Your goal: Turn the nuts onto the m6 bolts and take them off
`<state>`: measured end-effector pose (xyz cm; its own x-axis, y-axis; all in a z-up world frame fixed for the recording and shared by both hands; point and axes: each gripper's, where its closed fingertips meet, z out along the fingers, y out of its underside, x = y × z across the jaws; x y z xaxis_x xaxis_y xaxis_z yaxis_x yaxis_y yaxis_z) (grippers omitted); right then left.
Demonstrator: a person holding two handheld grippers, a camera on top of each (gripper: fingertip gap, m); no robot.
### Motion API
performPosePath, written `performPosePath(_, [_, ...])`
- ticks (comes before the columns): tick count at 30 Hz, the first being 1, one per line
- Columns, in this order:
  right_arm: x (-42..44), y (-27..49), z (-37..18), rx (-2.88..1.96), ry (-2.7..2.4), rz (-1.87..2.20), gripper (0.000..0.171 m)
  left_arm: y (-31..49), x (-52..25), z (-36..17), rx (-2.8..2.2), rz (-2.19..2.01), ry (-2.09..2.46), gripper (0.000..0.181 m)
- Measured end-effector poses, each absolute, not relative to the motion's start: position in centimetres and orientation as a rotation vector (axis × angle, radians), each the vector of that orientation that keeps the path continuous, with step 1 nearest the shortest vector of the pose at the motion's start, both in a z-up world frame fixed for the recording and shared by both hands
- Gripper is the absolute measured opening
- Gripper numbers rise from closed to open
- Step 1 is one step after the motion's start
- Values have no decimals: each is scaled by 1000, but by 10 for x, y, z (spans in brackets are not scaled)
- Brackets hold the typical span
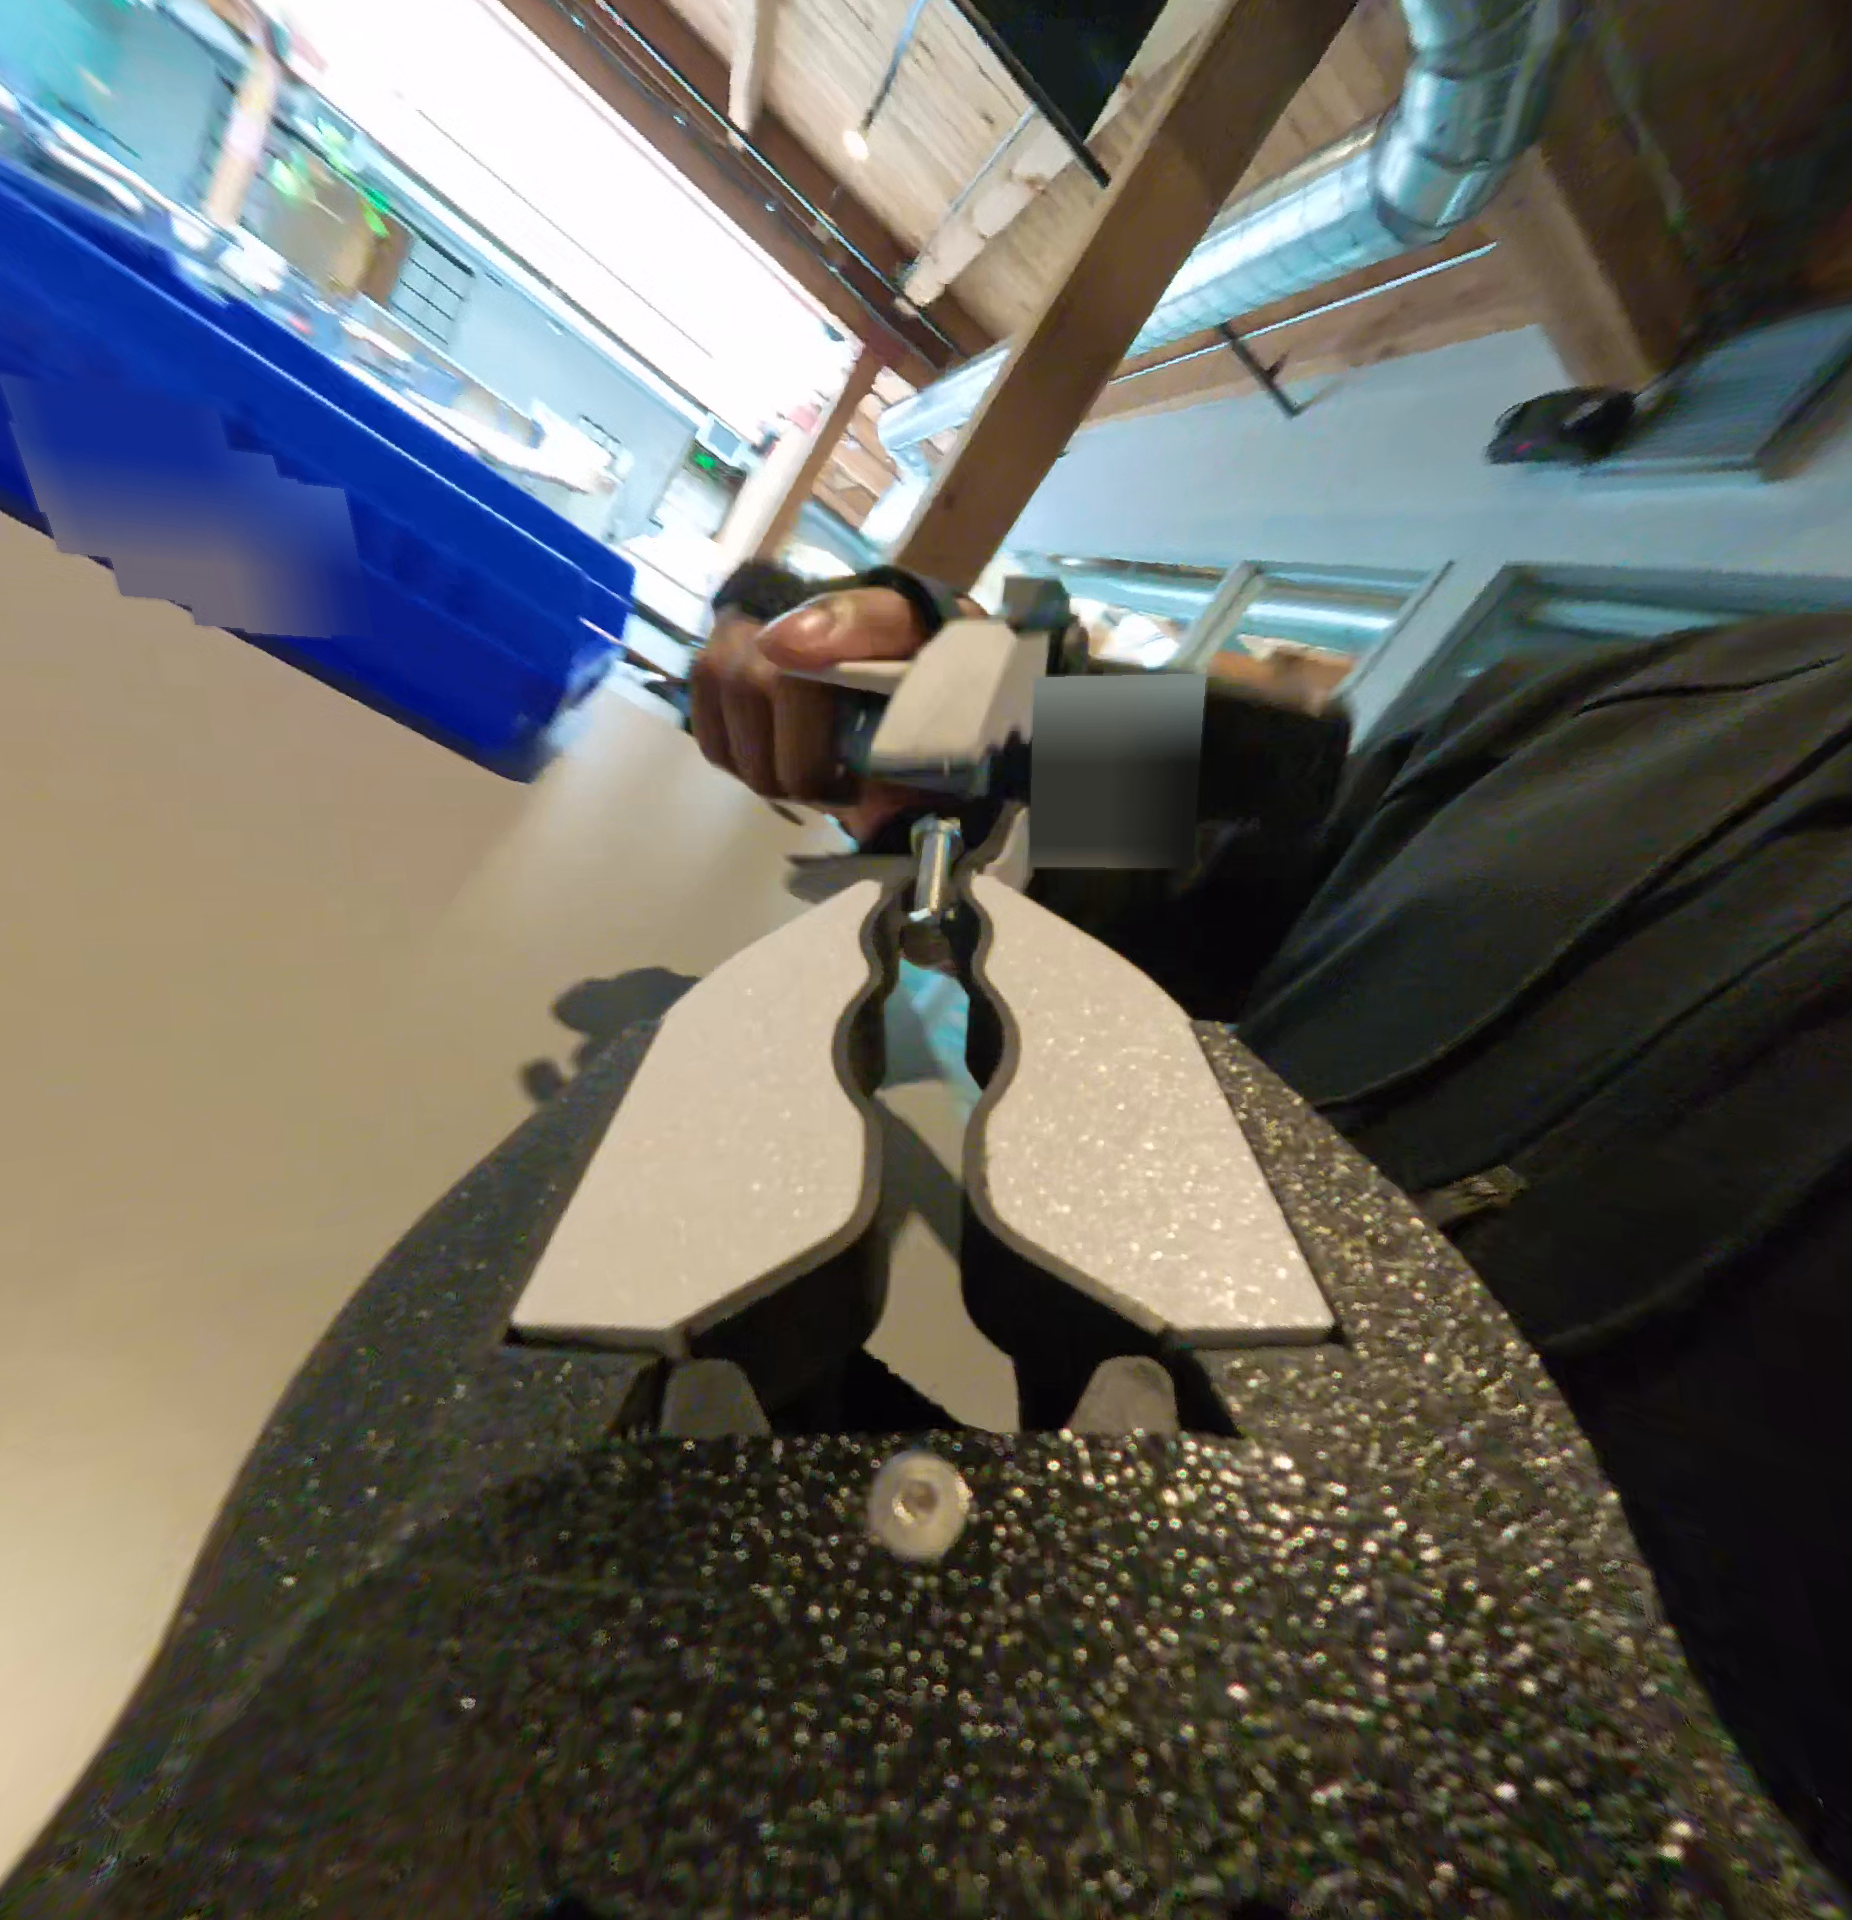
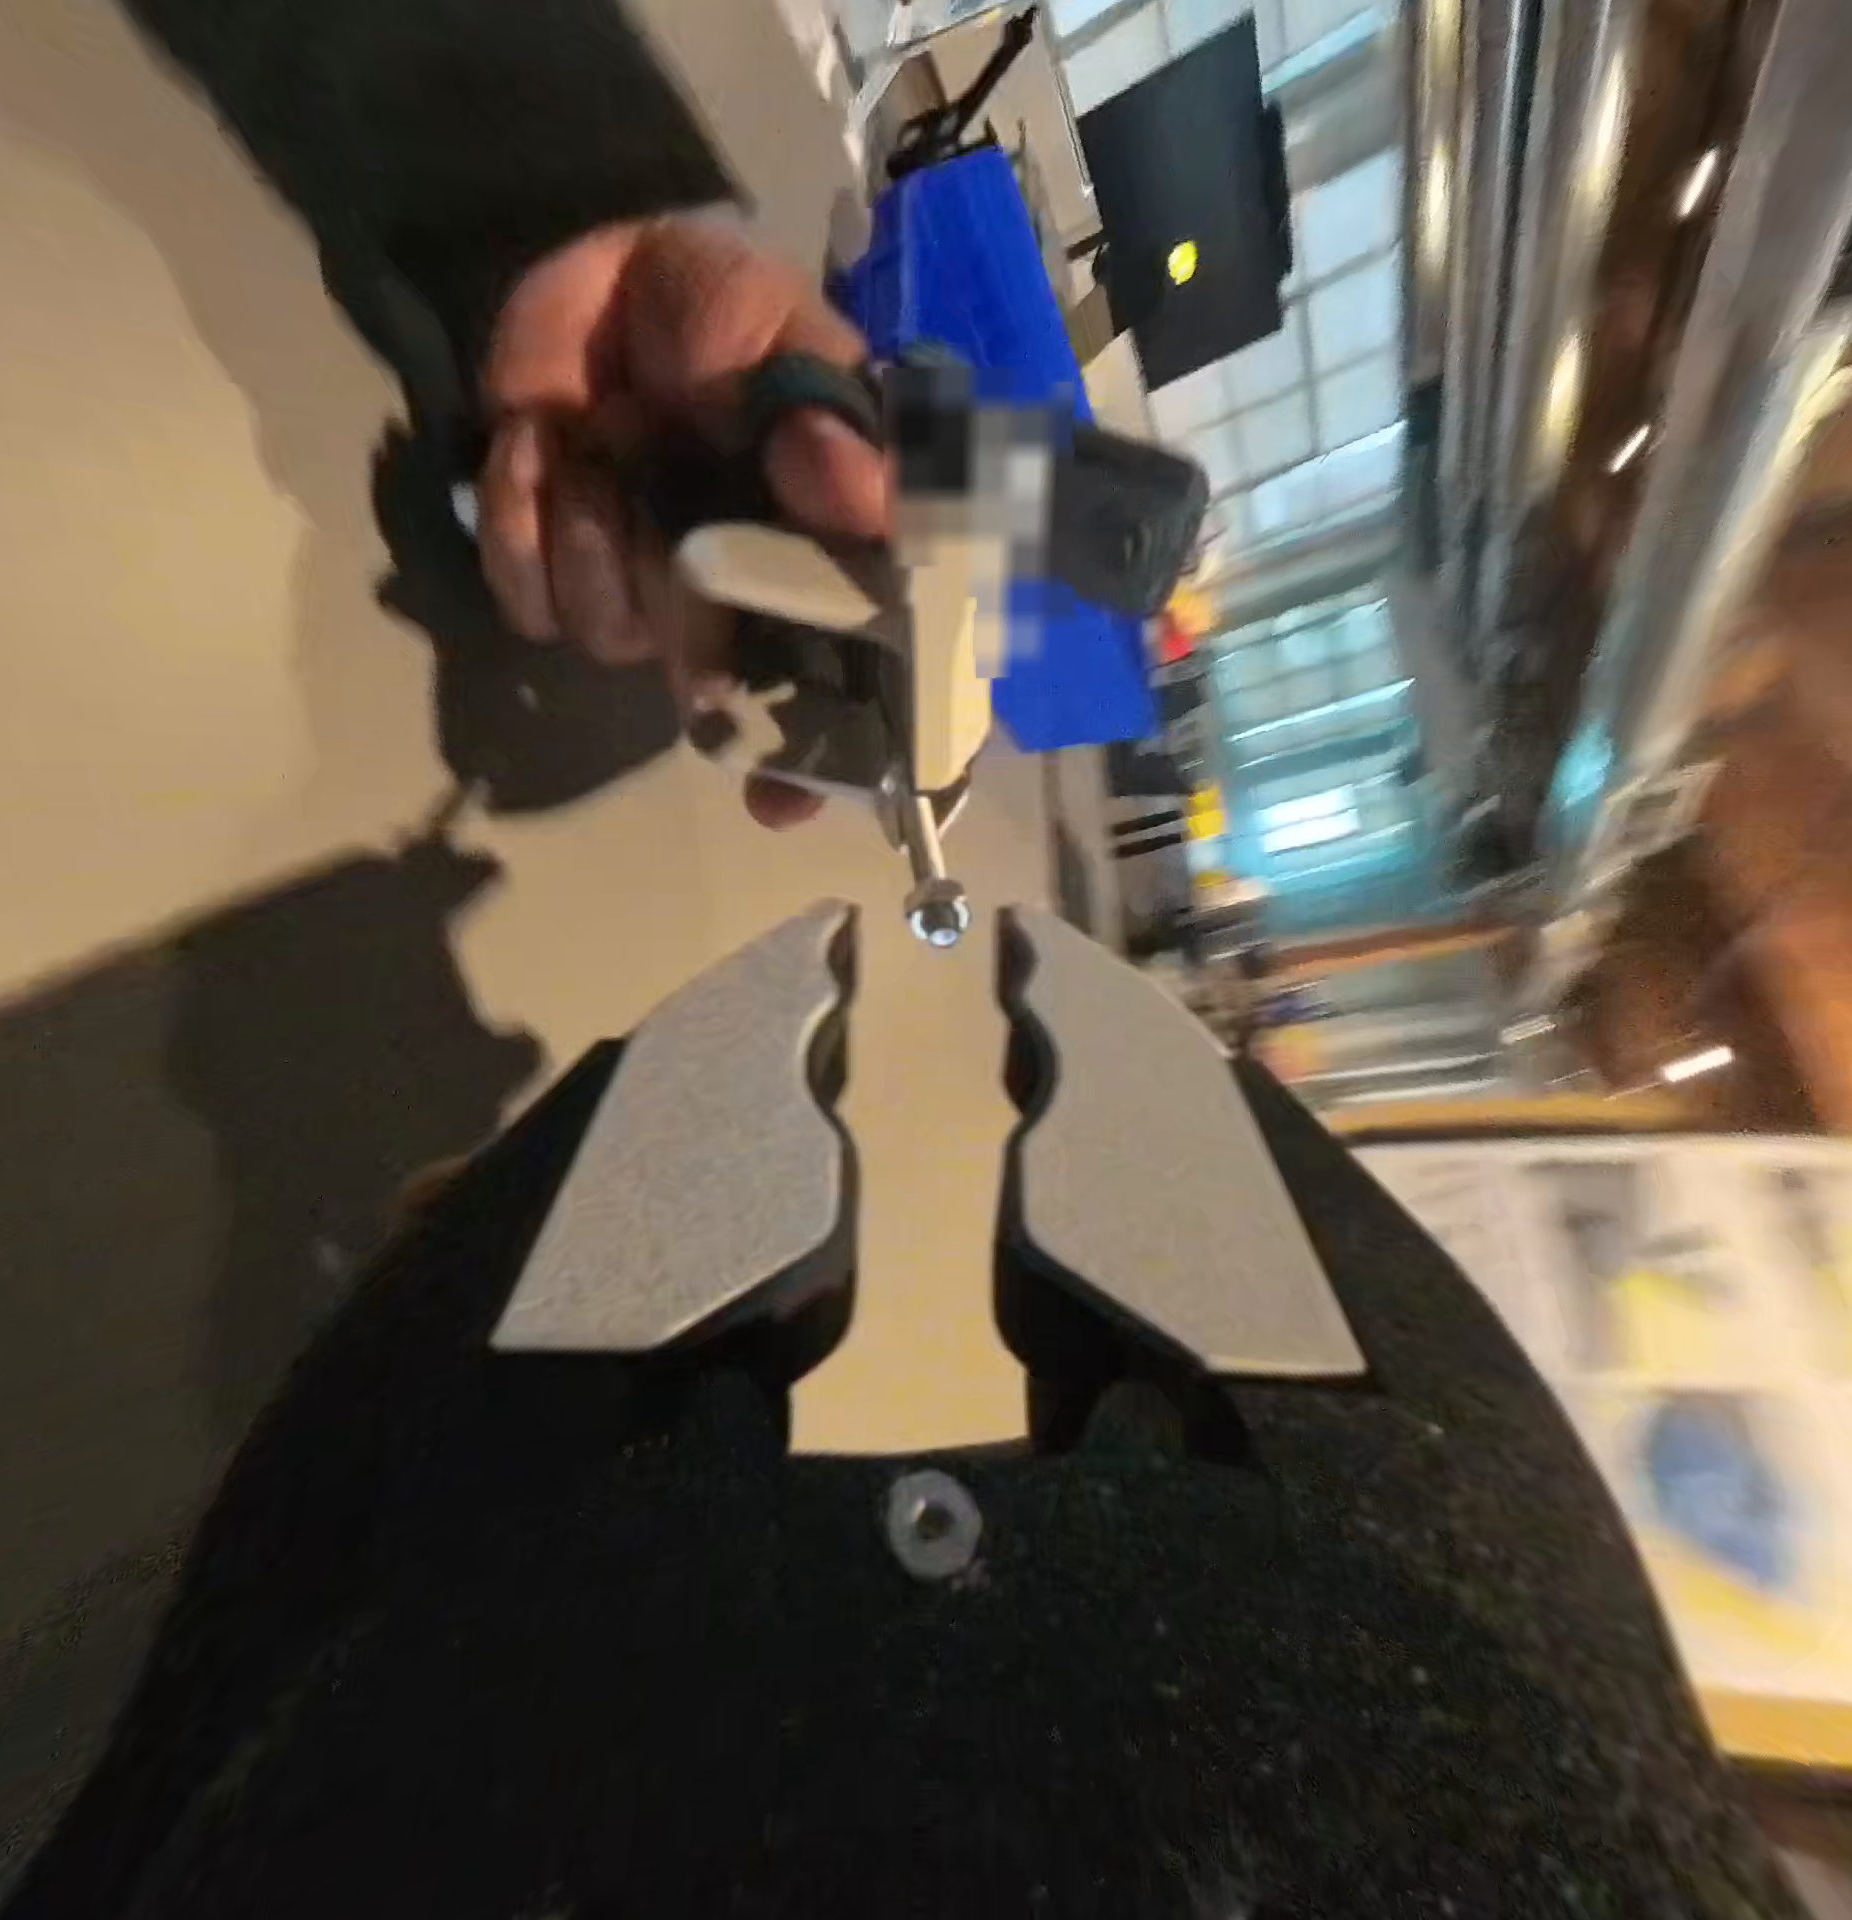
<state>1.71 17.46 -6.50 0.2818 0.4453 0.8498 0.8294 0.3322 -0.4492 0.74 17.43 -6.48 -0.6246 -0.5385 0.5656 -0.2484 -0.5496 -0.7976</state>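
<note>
Bolt [image 1: 930, 883] pinched in left claw [image 1: 927, 914], nut [image 2: 934, 921] facing parted right claw [image 2: 927, 920].

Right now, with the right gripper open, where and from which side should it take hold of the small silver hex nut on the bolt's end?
Grip the small silver hex nut across two opposite flats, coming straight along the silver bolt from its free end. The nut faces the open right gripper, while the left gripper clamps the other end.

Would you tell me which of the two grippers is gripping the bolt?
The left gripper: its fingers are shut on the bolt, while the right gripper stands open.
</note>
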Motion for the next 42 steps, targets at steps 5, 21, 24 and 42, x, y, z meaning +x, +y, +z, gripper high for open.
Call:
performPosePath(5, [14, 169, -50, -1593, -900, 282, 43, 177, 3, -65, -1131, -2051, 1434, 10])
performPosePath(21, [7, 159, -64, -1324, -1249, -354, 24, 154, -14, -69, -1207, -2249, 1492, 10])
performPosePath(24, [8, 157, -65, -1488, -1079, -93, 35, 158, -12, -71, -1206, -2146, 1476, 10])
performPosePath(42, [-10, 143, -65, -1156, -1380, -655, 11, 145, -18, -72, -1307, -2307, 1466, 10])
